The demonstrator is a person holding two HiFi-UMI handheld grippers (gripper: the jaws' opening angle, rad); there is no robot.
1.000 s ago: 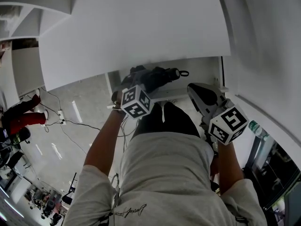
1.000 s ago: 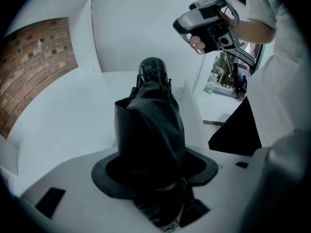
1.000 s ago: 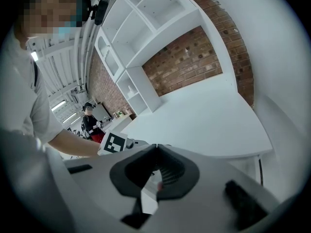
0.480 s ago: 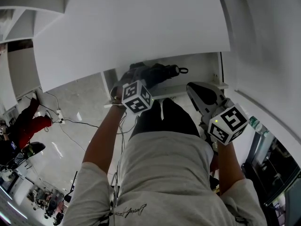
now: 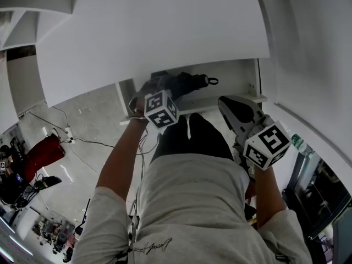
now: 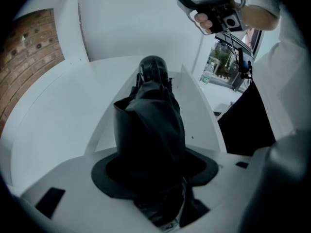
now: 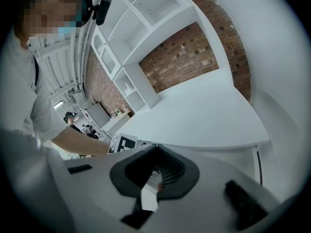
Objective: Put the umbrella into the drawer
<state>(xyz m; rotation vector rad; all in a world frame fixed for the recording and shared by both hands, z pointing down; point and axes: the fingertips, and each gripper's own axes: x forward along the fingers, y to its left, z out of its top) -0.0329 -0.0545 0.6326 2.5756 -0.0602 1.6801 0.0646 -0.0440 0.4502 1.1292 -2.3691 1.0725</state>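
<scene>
Under the white top (image 5: 154,32) the drawer (image 5: 237,75) stands pulled out, and the black folded umbrella (image 5: 179,84) is over its inside, low between the white walls. I cannot tell whether it already touches the bottom. From the head view its long axis runs along the drawer's width, across the picture. The handle (image 5: 202,82) with the small strap loop (image 5: 212,81) points to the right, and the bundled fabric end is at the left.

The left gripper (image 5: 158,92) grasps the umbrella at this fabric end. In the left gripper view the dark cloth fills the space between the jaws, which stand wide around it, and the umbrella runs straight away from the camera to the round handle end (image 6: 153,68). This gripper points steeply down into the drawer. Its marker cube (image 5: 161,109) faces up, and the bare left forearm (image 5: 122,155) is stretched forward and downward behind it.

The right gripper (image 5: 224,104) hangs at the right, near the drawer's front edge, well apart from the umbrella. It points forward and only a little down. Its jaws are together with nothing between them, as the right gripper view shows. The right arm is bent, close to the body.
</scene>
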